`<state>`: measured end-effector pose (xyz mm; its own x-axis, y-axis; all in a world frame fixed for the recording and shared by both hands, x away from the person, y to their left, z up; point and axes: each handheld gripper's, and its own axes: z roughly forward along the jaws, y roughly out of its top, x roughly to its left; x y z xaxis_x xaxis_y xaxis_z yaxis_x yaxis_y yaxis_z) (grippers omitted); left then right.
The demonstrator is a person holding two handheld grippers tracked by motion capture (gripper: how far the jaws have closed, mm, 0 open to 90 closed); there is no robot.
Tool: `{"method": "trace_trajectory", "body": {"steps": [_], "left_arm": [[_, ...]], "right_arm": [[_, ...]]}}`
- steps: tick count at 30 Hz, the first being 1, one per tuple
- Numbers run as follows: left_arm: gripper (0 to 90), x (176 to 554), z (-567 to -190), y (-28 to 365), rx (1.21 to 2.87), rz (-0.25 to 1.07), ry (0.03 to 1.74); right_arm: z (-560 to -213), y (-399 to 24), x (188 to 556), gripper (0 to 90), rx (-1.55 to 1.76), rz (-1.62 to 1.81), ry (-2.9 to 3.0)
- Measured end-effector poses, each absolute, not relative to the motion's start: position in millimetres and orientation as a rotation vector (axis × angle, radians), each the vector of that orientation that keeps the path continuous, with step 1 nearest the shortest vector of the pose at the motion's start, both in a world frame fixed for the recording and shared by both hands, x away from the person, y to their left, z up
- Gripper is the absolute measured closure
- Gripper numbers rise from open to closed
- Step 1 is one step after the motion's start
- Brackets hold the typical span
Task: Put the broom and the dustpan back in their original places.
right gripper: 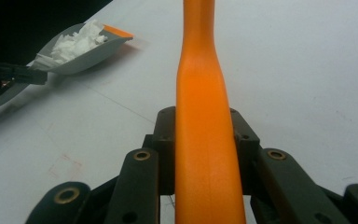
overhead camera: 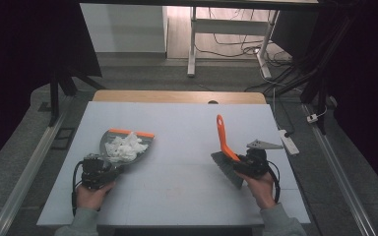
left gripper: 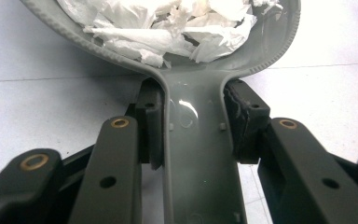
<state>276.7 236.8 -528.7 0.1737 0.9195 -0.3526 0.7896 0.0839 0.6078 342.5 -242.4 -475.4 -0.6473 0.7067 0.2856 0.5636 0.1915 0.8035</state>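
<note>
The table point(overhead camera: 177, 196) is a wide, pale grey-white surface with a wooden strip along its far edge. On its left part sits a grey dustpan point(overhead camera: 115, 142) with an orange lip point(overhead camera: 133, 132) on its far edge; its pan faces away from the person and its grey handle runs back toward them. In the pan lies a heap of crumpled white paper point(overhead camera: 126, 147), torn and bunched, piled against the pan's ribbed rear wall as the left gripper view shows. On the table's right part is a brush with an orange handle point(overhead camera: 222, 137) that rises tilted up and away, and a dark grey bristle head point(overhead camera: 228, 168) low at the table, just beside the person's right hand point(overhead camera: 262, 189). The left claw point(left gripper: 193, 126) is clamped on the dustpan's handle, 1 black jaw pressed to each side of it just behind the pan. The right claw point(right gripper: 204, 144) is clamped on the brush's orange handle, its 2 jaws tight against both flanks. The person's left hand point(overhead camera: 92, 194) holds the left tool near the table's front edge.
</note>
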Motion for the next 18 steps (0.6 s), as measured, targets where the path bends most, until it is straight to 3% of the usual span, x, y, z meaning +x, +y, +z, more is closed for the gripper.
{"method": "trace_trajectory", "body": {"steps": [18], "left_arm": [[61.3, 281.7, -536.4, 234.2, 1.721, 0.221, 1.698]], "right_arm": [[-495.7, -240.9, 353.9, 69.6, 1.339, 1.358, 2.358]]}}
